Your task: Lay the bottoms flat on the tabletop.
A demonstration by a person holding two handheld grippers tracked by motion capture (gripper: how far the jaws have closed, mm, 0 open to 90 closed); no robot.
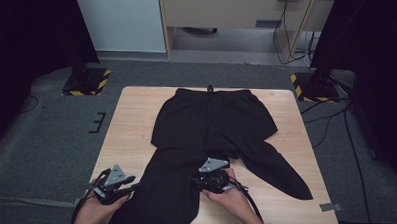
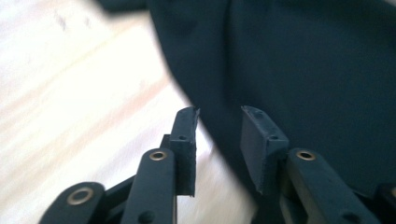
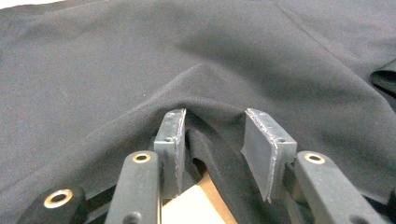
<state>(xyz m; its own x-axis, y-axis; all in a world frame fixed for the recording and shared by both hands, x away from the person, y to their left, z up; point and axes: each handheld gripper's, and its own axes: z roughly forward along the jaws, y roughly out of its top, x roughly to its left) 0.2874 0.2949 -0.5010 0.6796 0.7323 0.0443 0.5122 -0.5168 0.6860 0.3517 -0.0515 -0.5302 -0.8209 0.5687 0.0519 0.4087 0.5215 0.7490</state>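
The black trousers (image 1: pixel 206 127) lie spread on the wooden table (image 1: pixel 131 124), waistband at the far side, one leg running toward the near edge between the two hands. The left gripper (image 2: pixel 219 114) is parted, its jaws wide, straddling the outer edge of that leg: cloth lies under its right jaw, bare wood under its left, nothing pinched. The right gripper (image 3: pixel 214 116) is also spread apart, with a raised fold of the trouser fabric standing between its jaws, touching the left one but not clamped
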